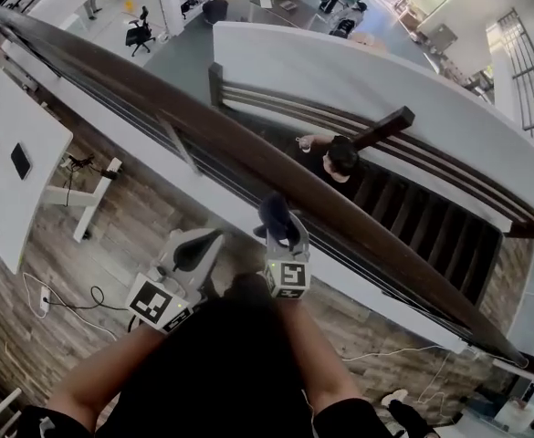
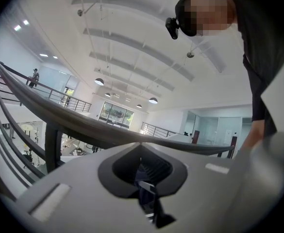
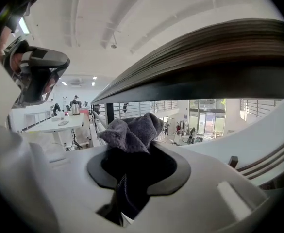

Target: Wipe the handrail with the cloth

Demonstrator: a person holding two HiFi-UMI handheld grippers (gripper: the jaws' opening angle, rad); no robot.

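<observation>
Near the handrail (image 1: 157,99), right gripper (image 1: 283,231) clamps cloth (image 3: 132,130) (bunched, grey).

The handrail (image 3: 214,47) looks like dark brown wood, smooth, with fine lengthwise grain lines and a soft sheen on top. The railing post (image 2: 52,147) under it looks like dark, matt-painted metal. The cloth (image 3: 132,130) is grey, matt and nubbly, like terry or microfibre. The left gripper (image 1: 193,249) and the right gripper (image 1: 283,235) have pale grey, smooth, matt plastic shells with darker matt insets. The floor (image 1: 130,226) shows brown wood-look planks. The table (image 1: 11,117) top is smooth white.
</observation>
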